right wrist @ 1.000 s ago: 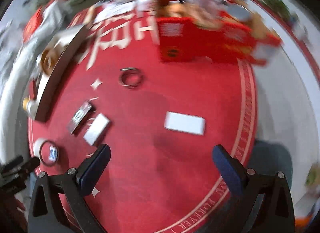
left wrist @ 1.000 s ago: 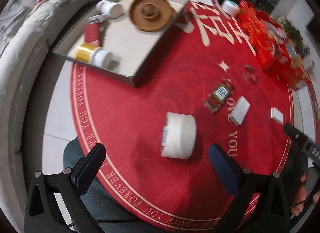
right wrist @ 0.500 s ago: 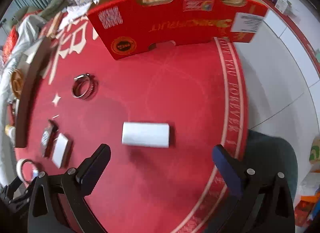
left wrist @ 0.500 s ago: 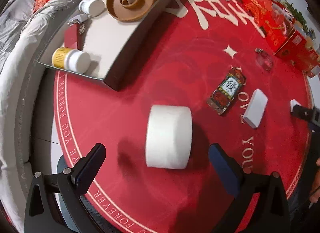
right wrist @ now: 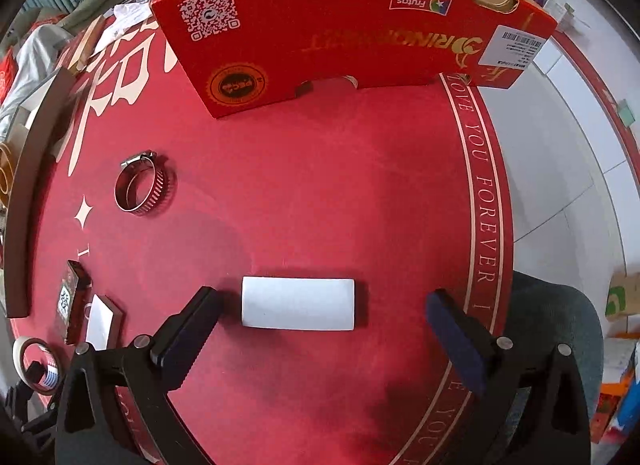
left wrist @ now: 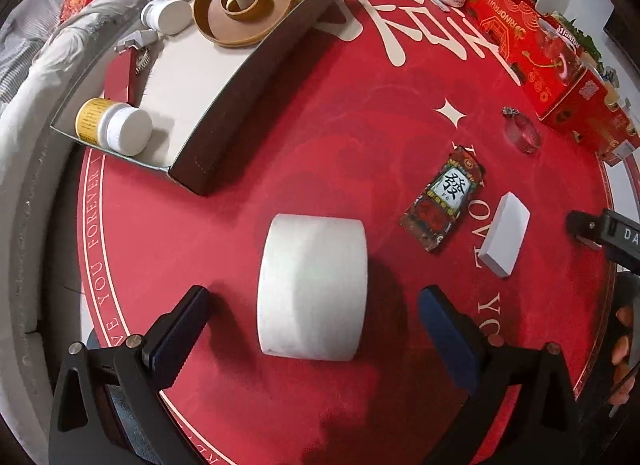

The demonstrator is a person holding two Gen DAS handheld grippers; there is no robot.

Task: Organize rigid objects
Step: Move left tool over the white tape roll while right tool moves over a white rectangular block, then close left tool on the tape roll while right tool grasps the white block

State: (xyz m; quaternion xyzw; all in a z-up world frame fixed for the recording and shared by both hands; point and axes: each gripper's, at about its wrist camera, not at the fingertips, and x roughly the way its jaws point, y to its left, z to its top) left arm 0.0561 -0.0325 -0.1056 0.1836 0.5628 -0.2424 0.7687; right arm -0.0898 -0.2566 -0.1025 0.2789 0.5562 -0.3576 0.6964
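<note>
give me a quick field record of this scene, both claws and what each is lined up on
left claw: open, straddling white tape roll, not touching
right claw: open, around flat white block, not gripped
tray: holds two white-capped bottles, brown ring dish, red item
loose on red mat: hose clamp, printed packet, second white block

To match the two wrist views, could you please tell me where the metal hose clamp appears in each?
Left wrist: the metal hose clamp lies far right, upper part, near the red fruit box.
Right wrist: upper left, on the red mat.
Shared landmark: the red fruit box, just beyond the clamp in both.
</note>
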